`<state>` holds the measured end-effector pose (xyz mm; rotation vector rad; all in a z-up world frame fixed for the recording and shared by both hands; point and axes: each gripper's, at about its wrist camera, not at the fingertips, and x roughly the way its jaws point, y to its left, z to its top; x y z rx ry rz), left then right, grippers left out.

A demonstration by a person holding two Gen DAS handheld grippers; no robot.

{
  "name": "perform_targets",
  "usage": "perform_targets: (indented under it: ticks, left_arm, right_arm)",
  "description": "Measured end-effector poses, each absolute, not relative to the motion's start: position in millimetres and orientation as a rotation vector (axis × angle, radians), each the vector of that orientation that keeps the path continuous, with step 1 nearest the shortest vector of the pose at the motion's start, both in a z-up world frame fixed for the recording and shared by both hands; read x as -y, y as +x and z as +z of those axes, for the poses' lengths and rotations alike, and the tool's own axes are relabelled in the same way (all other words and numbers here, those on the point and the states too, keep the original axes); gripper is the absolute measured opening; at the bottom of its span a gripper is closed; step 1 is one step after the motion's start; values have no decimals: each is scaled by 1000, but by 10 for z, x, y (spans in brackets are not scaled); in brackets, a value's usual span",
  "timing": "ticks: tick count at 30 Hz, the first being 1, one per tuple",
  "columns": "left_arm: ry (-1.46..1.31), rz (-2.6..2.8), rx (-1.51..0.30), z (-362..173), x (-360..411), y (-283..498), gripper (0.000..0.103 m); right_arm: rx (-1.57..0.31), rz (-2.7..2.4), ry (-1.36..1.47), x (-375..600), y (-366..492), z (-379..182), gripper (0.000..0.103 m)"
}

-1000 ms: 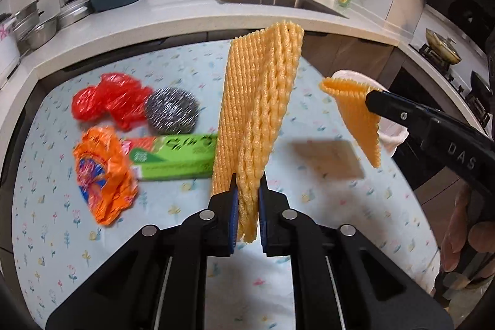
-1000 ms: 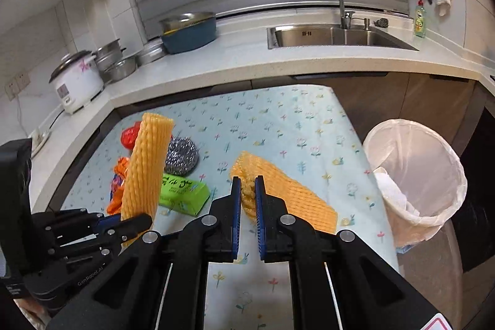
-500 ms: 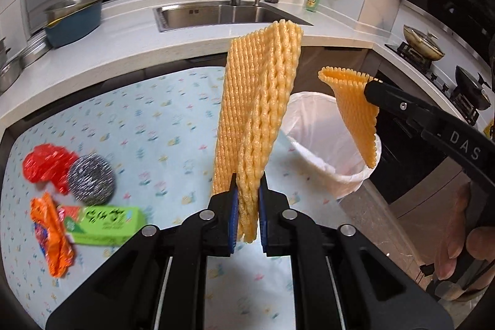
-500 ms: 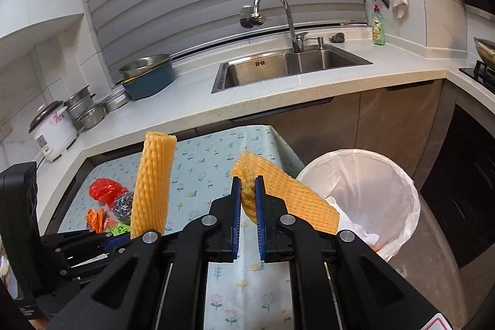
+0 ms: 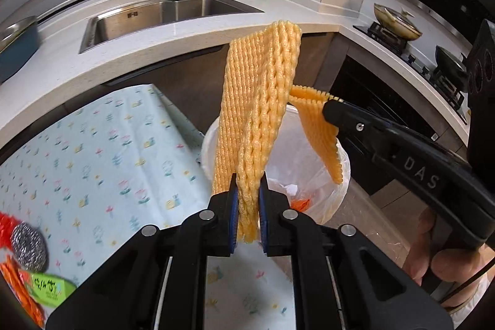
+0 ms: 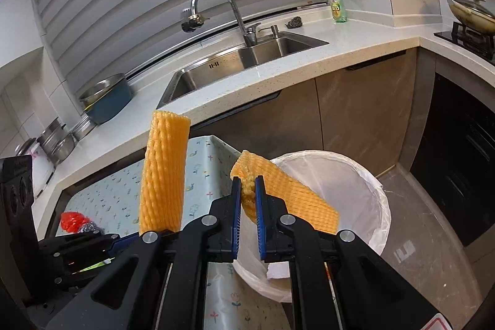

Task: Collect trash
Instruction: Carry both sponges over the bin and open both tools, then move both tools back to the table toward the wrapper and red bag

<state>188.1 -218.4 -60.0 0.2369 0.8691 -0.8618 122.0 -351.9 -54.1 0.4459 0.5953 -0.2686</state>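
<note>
A white-lined trash bin [image 6: 376,190] stands on the floor just off the table's [image 5: 102,150] end corner, below the counter [image 6: 309,51] that carries the sink [image 6: 235,61]. Inside its liner lie crumpled white paper [image 6: 277,271] and an orange scrap [image 5: 300,203]. The left gripper [image 5: 247,206] has its fingers [image 5: 234,215] nearly closed, pinching the lower end of a tall yellow foam net sleeve [image 5: 260,101], which stands upright at the bin's table-side rim. The right gripper [image 6: 246,200] has its fingers [image 6: 236,206] almost together, clamped on one end of a second foam net [image 6: 297,197], whose free end slopes down over the bin's opening. At the table's far-left edge sit a steel scourer [image 5: 29,246], a red bag [image 5: 6,228], a green box [image 5: 52,289] and an orange wrapper [image 5: 21,296].
</note>
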Motion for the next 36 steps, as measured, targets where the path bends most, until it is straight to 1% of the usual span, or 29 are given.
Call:
perform_targets:
  ticks: [4,6,7,8,9,10,11,16,18,20,27,31,36]
  left_arm:
    - [250,-880,-889,-686,2413,1918,12]
    - [239,-891,-894,-707,2477,1915,13]
    - [230,-892,-897,-712,2501,1917,18]
    - [221,-890,-897,-710,2525,1922,31]
    - [216,-881,-891,-701,2544,1925,39]
    - [213,-874,-883,-692,2551,1921,49]
    - [209,-865,-873,-675,2560,1922,51]
    - [205,-846,-865,-615,2580,1957,51]
    - [204,-837,-860,-597,2560,1966,51]
    - [195,-831,-860,-582,2529,1980,51]
    - [175,-794,-832,-463,2326,2007,51]
    - [154,-760,-813,-378,2082,2022,52]
    - [112,-676,-781,-245,1584,2056,53]
  right_arm:
    - [-597,-297,456,3679,1270,-595,9]
    - [-596,-307,451,3727,1293,-599,14]
    - [-591,-318,444,3746,1295,-593,16]
    - [-584,-329,435,3764,1290,-582,24]
    - [-577,-335,435,3785,1282,-570,30]
    - [-566,-342,438,3808,1268,-555,38]
    - [-555,-347,440,3825,1255,-535,39]
    - [-540,-348,432,3876,1231,-447,39]
    - [-535,-349,426,3881,1223,-413,40]
    - [-531,-349,422,3881,1211,-388,43]
    - [-529,-338,390,3758,1194,-285,44]
    - [-520,-326,363,3598,1180,-167,50]
    - [-506,-283,322,3281,1175,-5,55]
